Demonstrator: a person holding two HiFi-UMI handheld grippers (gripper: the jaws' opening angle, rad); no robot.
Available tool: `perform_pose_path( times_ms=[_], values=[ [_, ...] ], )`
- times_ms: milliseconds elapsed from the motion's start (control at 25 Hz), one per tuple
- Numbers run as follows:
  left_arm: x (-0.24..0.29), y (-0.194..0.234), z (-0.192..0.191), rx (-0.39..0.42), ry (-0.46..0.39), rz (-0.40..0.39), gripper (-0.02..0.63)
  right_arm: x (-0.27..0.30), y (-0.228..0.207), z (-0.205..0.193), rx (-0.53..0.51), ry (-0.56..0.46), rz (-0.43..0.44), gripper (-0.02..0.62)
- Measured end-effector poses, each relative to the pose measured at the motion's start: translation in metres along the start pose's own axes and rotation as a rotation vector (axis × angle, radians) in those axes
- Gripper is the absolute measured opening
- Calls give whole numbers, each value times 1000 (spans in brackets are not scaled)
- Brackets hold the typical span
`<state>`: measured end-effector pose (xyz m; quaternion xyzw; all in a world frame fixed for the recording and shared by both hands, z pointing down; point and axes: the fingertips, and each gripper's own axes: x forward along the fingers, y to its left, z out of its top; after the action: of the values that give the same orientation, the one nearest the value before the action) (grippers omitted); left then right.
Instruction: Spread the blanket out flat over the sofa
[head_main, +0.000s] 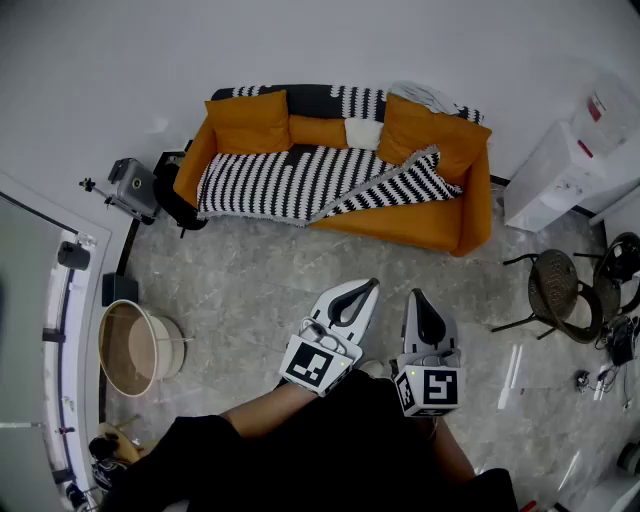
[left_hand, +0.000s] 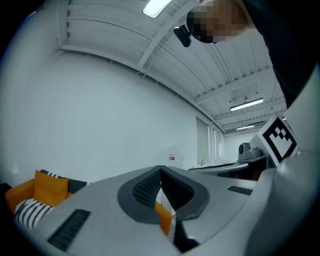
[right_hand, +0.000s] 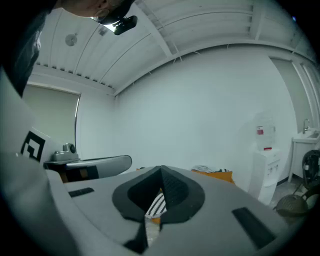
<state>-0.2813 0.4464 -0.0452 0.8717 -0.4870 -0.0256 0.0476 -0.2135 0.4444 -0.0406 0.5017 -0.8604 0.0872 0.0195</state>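
Mostly blanket (head_main: 270, 185) hides sofa (head_main: 478, 200) seat; one corner folded back.

Nothing here reads to me as a word, a brand or a number. The marker cube (head_main: 318, 365) on my left gripper (head_main: 371, 284) and the one on my right gripper (head_main: 416, 296) each carry a black-and-white square pattern, with no letters in it. The white water dispenser (right_hand: 265, 167) bears small red labels (right_hand: 260, 131), too small and blurred for me to read.
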Motion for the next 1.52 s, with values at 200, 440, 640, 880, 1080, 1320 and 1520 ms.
perform_pose_path(
  times_ms=[200,440,640,880,1080,1320,1520],
  values=[
    [15,-20,-7,16,-1,-2,15,-13,-28,-3,28,-6,17,36],
    [32,-13,-22,7,14,18,15,-16,-49,-8,80,-42,47,38],
    [54,4,-30,-9,13,-17,15,0,-72,-16,73,-12,-2,38],
    [109,39,-47,-34,24,-78,15,50,-102,-23,51,26,-65,38],
    [185,102,-62,-81,45,-104,15,131,-143,-29,74,74,-108,38],
    [254,184,-85,-130,122,-181,15,234,-180,-21,44,116,-156,38],
    [302,228,-97,-146,168,-254,15,298,-214,2,12,91,-216,38]
  ],
)
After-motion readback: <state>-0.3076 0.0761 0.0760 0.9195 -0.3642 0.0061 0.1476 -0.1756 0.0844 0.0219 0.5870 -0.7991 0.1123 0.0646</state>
